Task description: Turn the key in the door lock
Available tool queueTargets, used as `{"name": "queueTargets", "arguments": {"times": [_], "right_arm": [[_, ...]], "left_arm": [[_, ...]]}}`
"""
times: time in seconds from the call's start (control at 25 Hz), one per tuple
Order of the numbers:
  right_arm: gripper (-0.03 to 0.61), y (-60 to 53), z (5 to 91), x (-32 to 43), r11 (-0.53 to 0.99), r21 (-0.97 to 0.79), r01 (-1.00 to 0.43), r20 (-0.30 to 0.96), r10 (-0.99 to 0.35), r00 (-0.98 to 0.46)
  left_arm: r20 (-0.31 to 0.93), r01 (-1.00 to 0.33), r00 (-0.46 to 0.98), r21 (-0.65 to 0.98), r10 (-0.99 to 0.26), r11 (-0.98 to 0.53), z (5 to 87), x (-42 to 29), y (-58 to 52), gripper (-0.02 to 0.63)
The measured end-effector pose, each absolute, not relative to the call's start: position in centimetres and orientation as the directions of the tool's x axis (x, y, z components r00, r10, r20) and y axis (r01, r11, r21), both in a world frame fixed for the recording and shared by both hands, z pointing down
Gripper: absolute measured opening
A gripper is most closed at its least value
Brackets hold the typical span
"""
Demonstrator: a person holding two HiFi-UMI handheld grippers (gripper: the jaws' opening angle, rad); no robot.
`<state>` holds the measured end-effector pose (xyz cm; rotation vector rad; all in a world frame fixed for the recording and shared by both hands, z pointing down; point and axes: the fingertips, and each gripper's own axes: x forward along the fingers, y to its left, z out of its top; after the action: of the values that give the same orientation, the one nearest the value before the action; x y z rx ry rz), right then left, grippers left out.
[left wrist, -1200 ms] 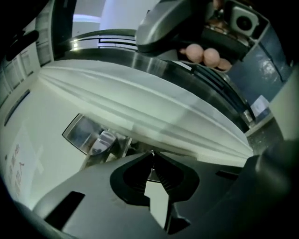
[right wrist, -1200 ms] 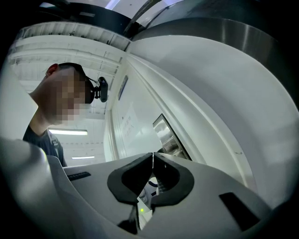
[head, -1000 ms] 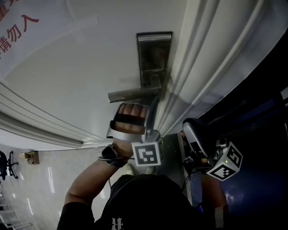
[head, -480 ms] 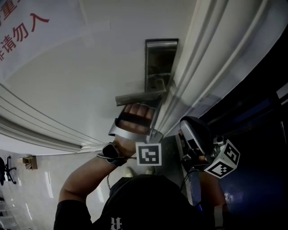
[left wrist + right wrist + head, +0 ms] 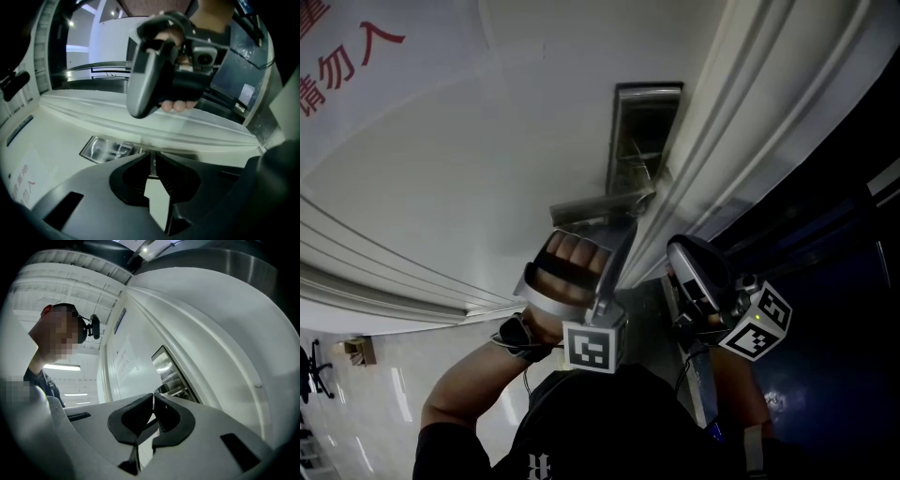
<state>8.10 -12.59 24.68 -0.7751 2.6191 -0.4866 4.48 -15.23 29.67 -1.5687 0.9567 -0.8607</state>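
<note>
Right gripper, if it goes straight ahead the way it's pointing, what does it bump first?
Probably the metal lock plate on the door; the right gripper points at it, though depth is unclear.

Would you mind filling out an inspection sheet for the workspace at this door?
Surface: white door, upright; no table in view.
Job's things: metal lock plate with lever handle; thin metal piece, apparently the key, between the left jaws.
Clutter: nothing seen.
Grippers: left gripper shut on the key, just below the handle; right gripper shut and empty, off the lock, beside the door frame.
Cables: thin lead by the left wrist.
Surroundings: red lettering on the door, pale floor, dark panel to the right.
</note>
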Motion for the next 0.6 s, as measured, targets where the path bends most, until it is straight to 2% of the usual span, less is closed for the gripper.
{"name": "queueTargets", "arguments": {"times": [0.12,0.28,0.44,0.6], "right_arm": [[0.017,-13.0,25.2,7.6,0.776,-0.415,-0.476,-0.219,-0.593,-0.775],[0.017,-13.6,26.4,6.6,0.752,-0.379,-0.539,-0.162,-0.627,-0.762],[0.017,-13.8,27.2,5.4,0.735,-0.383,-0.559,-0.13,-0.642,-0.755],[0.017,-13.3,28.2,3.7,0.726,-0.379,-0.573,-0.088,-0.645,-0.759]], "left_arm": [[-0.005,-0.311,0.478,-0.936,-0.878,-0.164,28.1,3.1,-13.1,0.032],[-0.002,-0.575,0.543,-0.73,-0.84,-0.37,27.9,0.8,-11.2,0.017],[0.006,-0.721,0.563,-0.485,-0.827,-0.494,28.7,-1.1,-10.6,0.012],[-0.008,-0.806,0.579,-0.161,-0.816,-0.57,29.0,-3.1,-10.5,0.014]]}}
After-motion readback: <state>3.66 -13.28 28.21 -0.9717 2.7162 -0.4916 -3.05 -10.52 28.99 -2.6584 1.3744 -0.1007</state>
